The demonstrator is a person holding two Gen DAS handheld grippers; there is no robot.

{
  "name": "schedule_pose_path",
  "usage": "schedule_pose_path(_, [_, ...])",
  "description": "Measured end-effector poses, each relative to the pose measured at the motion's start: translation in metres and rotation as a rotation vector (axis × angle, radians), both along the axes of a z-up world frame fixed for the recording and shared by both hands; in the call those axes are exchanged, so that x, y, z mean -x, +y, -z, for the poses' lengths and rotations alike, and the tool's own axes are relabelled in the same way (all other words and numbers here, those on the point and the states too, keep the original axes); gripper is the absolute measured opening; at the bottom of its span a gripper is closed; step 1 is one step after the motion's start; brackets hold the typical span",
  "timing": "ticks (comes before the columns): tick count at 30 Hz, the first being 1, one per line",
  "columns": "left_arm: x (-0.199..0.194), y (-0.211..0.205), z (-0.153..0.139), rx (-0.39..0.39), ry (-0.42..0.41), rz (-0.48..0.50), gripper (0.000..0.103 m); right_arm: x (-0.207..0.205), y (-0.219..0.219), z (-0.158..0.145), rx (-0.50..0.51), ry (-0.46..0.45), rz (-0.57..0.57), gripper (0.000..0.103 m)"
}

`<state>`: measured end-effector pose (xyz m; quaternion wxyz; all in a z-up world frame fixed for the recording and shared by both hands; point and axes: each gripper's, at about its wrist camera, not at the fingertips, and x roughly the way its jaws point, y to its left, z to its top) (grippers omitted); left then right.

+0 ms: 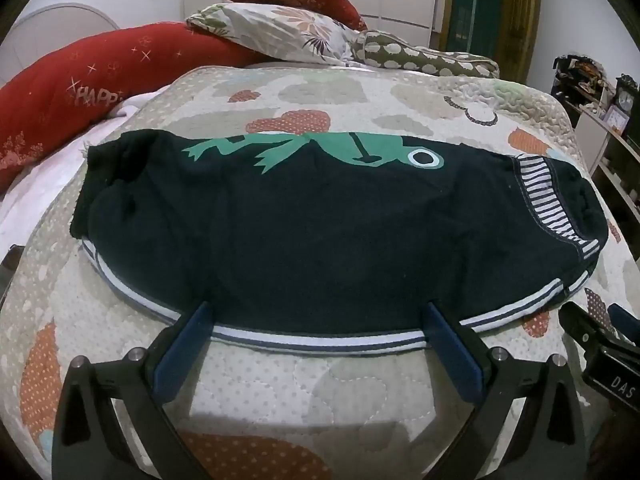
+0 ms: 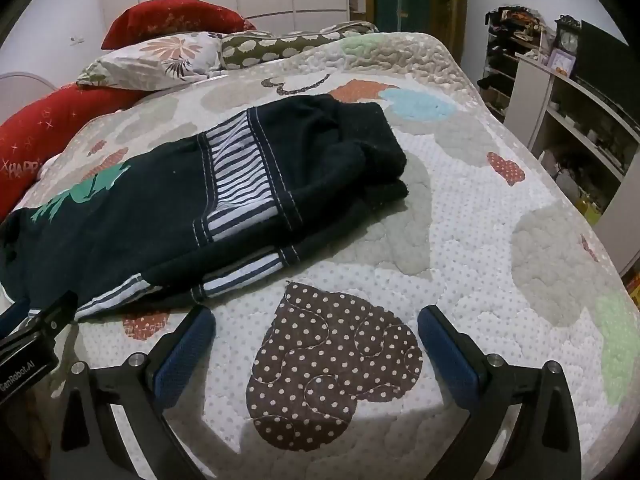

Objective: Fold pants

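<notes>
Dark navy pants (image 1: 304,232) with a green frog print and striped trim lie folded lengthwise across the quilted bed (image 1: 320,380). My left gripper (image 1: 320,320) is open, its blue fingertips at the pants' near striped edge, holding nothing. In the right wrist view the pants (image 2: 168,208) lie to the left, with the bunched cuff end (image 2: 360,148) toward the middle. My right gripper (image 2: 316,320) is open and empty above a brown dotted heart patch on the quilt, to the right of the pants. The right gripper also shows at the left wrist view's right edge (image 1: 600,340).
Red pillows (image 1: 80,92), a floral pillow (image 1: 280,28) and a spotted cushion (image 1: 420,56) lie at the bed's head. White shelves (image 2: 580,120) with clutter and a clock stand to the right of the bed. A door (image 1: 480,4) is behind.
</notes>
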<state>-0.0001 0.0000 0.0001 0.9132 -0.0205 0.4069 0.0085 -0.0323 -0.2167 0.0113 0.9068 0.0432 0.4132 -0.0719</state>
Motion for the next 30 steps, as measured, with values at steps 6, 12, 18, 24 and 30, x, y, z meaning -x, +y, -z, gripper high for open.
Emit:
schedule_pose_path(6, [0.002, 0.002, -0.001, 0.002, 0.017, -0.002, 0.103, 0.001, 0.0, 0.002, -0.001, 0.002, -0.001, 0.103])
schedule_pose_path(12, [0.011, 0.002, 0.002, -0.013, 0.018, 0.008, 0.103, 0.006, -0.001, -0.007, -0.002, 0.0, -0.002, 0.103])
schedule_pose_path(18, [0.017, 0.004, 0.004, -0.006, 0.008, 0.019, 0.103, 0.008, 0.002, -0.002, 0.01, -0.01, -0.001, 0.103])
schedule_pose_path(24, [0.019, 0.003, 0.004, -0.01, -0.002, 0.019, 0.103, 0.008, 0.001, -0.001, 0.004, -0.017, -0.006, 0.103])
schedule_pose_path(30, [0.019, 0.001, 0.003, -0.016, -0.006, 0.018, 0.103, 0.009, 0.0, 0.0, -0.006, -0.021, -0.012, 0.103])
